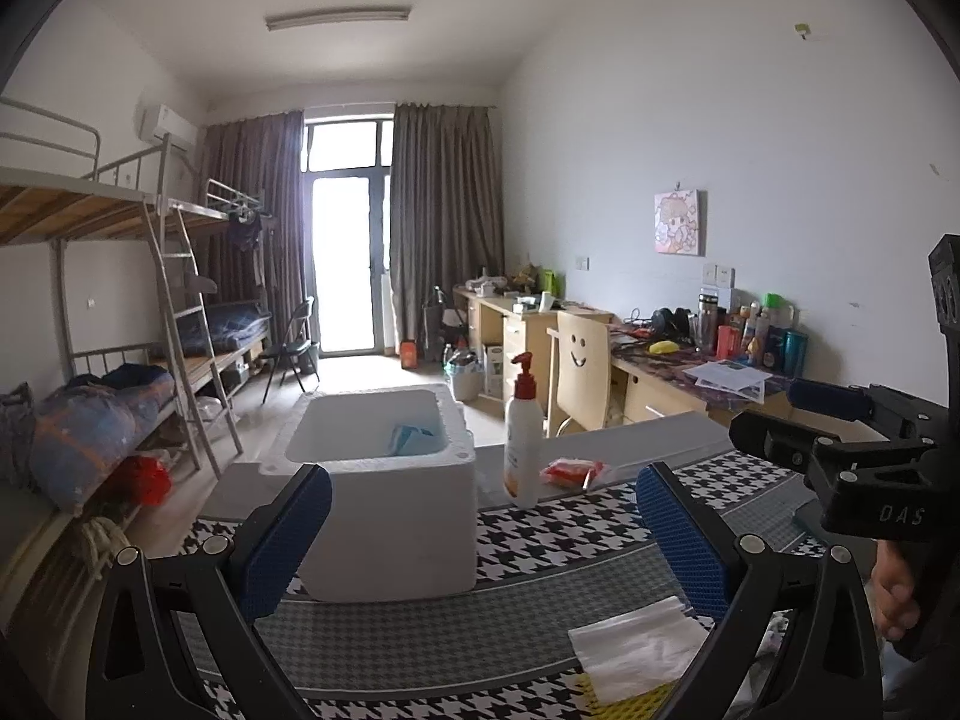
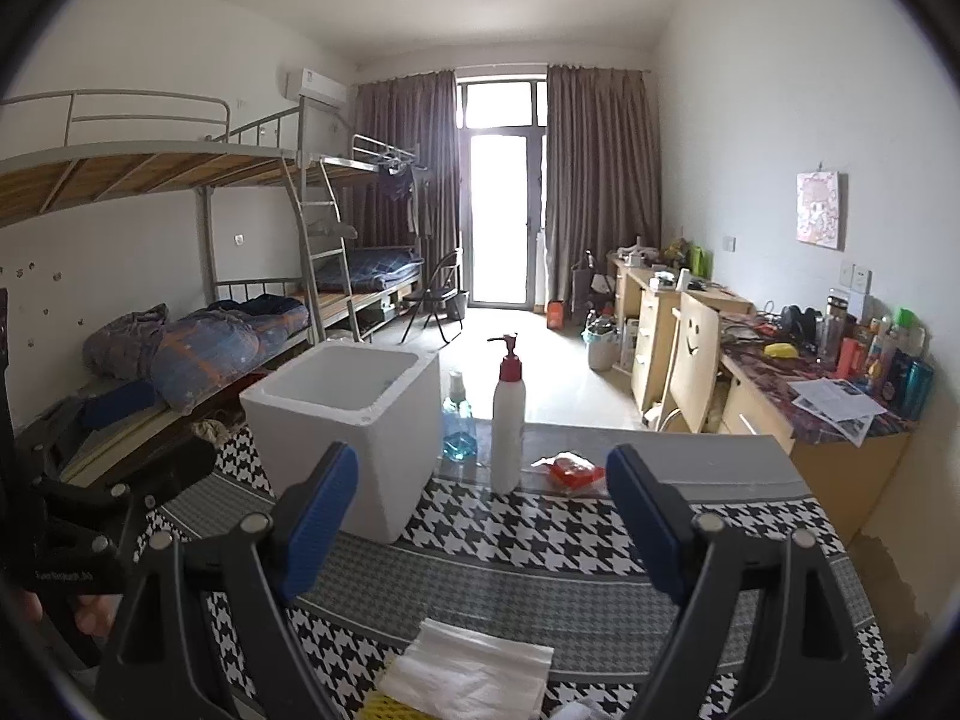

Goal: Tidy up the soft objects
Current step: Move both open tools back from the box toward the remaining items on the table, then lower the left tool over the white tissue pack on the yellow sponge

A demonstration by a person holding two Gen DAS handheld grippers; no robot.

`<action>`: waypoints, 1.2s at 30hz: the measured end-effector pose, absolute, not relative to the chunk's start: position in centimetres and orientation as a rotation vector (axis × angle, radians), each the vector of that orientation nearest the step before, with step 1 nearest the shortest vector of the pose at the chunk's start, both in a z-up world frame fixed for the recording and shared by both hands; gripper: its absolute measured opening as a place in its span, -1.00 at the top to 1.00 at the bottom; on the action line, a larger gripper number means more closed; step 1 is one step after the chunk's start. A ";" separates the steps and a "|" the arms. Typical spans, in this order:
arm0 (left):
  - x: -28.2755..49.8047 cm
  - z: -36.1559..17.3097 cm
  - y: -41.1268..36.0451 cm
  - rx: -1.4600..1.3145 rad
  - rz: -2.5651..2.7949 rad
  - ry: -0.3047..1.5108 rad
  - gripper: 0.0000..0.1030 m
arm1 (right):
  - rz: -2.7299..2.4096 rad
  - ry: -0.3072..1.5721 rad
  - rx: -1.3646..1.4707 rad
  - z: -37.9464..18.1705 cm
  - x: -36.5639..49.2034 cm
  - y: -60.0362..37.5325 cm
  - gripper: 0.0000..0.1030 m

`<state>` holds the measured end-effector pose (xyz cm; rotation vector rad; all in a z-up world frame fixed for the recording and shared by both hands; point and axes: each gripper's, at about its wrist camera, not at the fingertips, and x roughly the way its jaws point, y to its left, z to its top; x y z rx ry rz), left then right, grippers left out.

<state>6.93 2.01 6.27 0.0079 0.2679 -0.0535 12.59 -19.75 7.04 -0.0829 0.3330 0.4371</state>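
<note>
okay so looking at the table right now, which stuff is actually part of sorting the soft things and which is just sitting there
For the job: white cloth and yellow cloth at the near edge, foam box, blue cloth already inside it, both open grippers, left and right.

Just lying about: pump bottle, blue spray bottle, red packet.

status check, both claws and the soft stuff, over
Left claw open, empty. Right claw open, empty. White cloth on table, blue cloth in foam box. Pump bottle beside box.
</note>
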 end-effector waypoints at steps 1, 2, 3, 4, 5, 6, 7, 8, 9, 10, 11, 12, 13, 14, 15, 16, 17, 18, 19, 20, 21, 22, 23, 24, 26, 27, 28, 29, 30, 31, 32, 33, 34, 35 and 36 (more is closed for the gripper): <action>7.0 6.1 1.8 0.004 -0.061 0.275 -0.98 | 0.433 0.333 -0.082 6.9 12.5 -19.8 -0.70; 7.0 5.9 1.7 -0.005 -0.073 0.282 -0.98 | 0.430 0.333 -0.081 6.9 12.4 -19.8 -0.70; 7.0 5.9 1.8 -0.009 -0.079 0.287 -0.98 | 0.426 0.327 -0.081 6.8 12.2 -19.9 -0.70; 7.0 5.7 1.7 -0.013 -0.085 0.289 -0.98 | 0.421 0.324 -0.081 6.9 12.2 -19.9 -0.70; 6.9 5.6 1.7 -0.016 -0.087 0.289 -0.98 | 0.416 0.324 -0.082 6.7 12.2 -20.0 -0.70; 6.9 5.5 1.7 -0.023 -0.090 0.289 -0.98 | 0.409 0.322 -0.082 6.6 12.1 -20.2 -0.70; 6.9 5.4 1.6 -0.029 -0.092 0.290 -0.98 | 0.406 0.321 -0.079 6.5 12.1 -20.3 -0.71; 6.8 5.2 1.7 -0.034 -0.095 0.287 -0.98 | 0.403 0.323 -0.075 6.3 12.1 -20.5 -0.71; 6.7 5.0 1.6 -0.033 -0.095 0.281 -0.98 | 0.400 0.327 -0.071 6.2 12.1 -20.6 -0.71; 6.7 4.8 1.5 -0.027 -0.089 0.279 -0.98 | 0.393 0.331 -0.065 6.0 12.1 -20.9 -0.71; 6.7 4.6 1.3 -0.023 -0.084 0.280 -0.98 | 0.387 0.335 -0.058 5.7 12.1 -21.1 -0.71; 6.8 4.3 1.2 -0.022 -0.083 0.285 -0.98 | 0.383 0.338 -0.054 5.5 11.9 -21.4 -0.71; 6.8 4.1 1.0 -0.021 -0.092 0.292 -0.98 | 0.379 0.342 -0.046 5.3 11.9 -21.7 -0.71; 6.9 3.9 0.9 -0.021 -0.102 0.300 -0.98 | 0.375 0.345 -0.040 5.1 11.9 -21.9 -0.71; 6.9 3.7 0.8 -0.020 -0.105 0.304 -0.98 | 0.371 0.346 -0.036 4.9 11.8 -22.0 -0.71; 6.9 3.6 0.7 -0.018 -0.106 0.305 -0.98 | 0.368 0.346 -0.034 4.8 11.7 -22.2 -0.71; 6.8 3.5 0.5 -0.012 -0.108 0.302 -0.98 | 0.366 0.345 -0.035 4.7 11.5 -22.4 -0.71; 6.7 3.4 0.4 -0.003 -0.107 0.300 -0.98 | 0.365 0.346 -0.036 4.6 11.5 -22.5 -0.71; 6.6 3.3 0.2 0.003 -0.104 0.298 -0.98 | 0.361 0.351 -0.034 4.4 11.3 -22.7 -0.71; 6.6 3.1 0.2 0.003 -0.107 0.299 -0.98 | 0.356 0.355 -0.030 4.2 11.2 -22.8 -0.71; 6.6 3.0 0.1 -0.002 -0.112 0.303 -0.98 | 0.355 0.360 -0.025 4.0 11.0 -23.1 -0.71; 6.7 2.9 0.2 -0.009 -0.116 0.308 -0.98 | 0.358 0.363 -0.023 3.9 10.9 -23.2 -0.71; 6.7 2.8 0.1 -0.016 -0.118 0.311 -0.98 | 0.358 0.366 -0.020 3.7 10.8 -23.4 -0.71; 6.7 2.6 0.0 -0.018 -0.117 0.311 -0.98 | 0.357 0.370 -0.016 3.6 10.7 -23.5 -0.71; 6.7 2.3 -0.2 -0.012 -0.115 0.313 -0.98 | 0.351 0.376 -0.013 3.3 10.7 -23.7 -0.71; 6.7 2.2 -0.3 -0.012 -0.117 0.317 -0.98 | 0.346 0.378 -0.012 3.2 10.7 -23.7 -0.71; 6.8 2.0 -0.4 -0.015 -0.122 0.323 -0.98 | 0.343 0.381 -0.014 3.0 10.7 -23.8 -0.71; 6.8 1.8 -0.5 -0.015 -0.128 0.329 -0.98 | 0.341 0.382 -0.014 2.9 10.7 -23.9 -0.71; 6.8 1.6 -0.6 -0.015 -0.132 0.332 -0.98 | 0.338 0.383 -0.014 2.7 10.7 -24.0 -0.71; 6.9 1.4 -0.8 -0.014 -0.134 0.335 -0.98 | 0.334 0.387 -0.013 2.4 10.7 -24.1 -0.71; 6.9 1.2 -1.0 -0.012 -0.139 0.338 -0.98 | 0.332 0.391 -0.011 2.3 10.7 -24.2 -0.71; 6.9 1.0 -1.1 -0.011 -0.145 0.343 -0.98 | 0.330 0.394 -0.010 2.2 10.7 -24.2 -0.71; 7.0 0.8 -1.3 -0.011 -0.151 0.349 -0.98 | 0.330 0.395 -0.011 2.0 10.7 -24.3 -0.71; 7.0 0.7 -1.4 -0.012 -0.156 0.353 -0.98 | 0.329 0.396 -0.015 1.9 10.6 -24.3 -0.71; 7.0 0.5 -1.5 -0.013 -0.160 0.357 -0.98 | 0.326 0.397 -0.017 1.8 10.6 -24.4 -0.71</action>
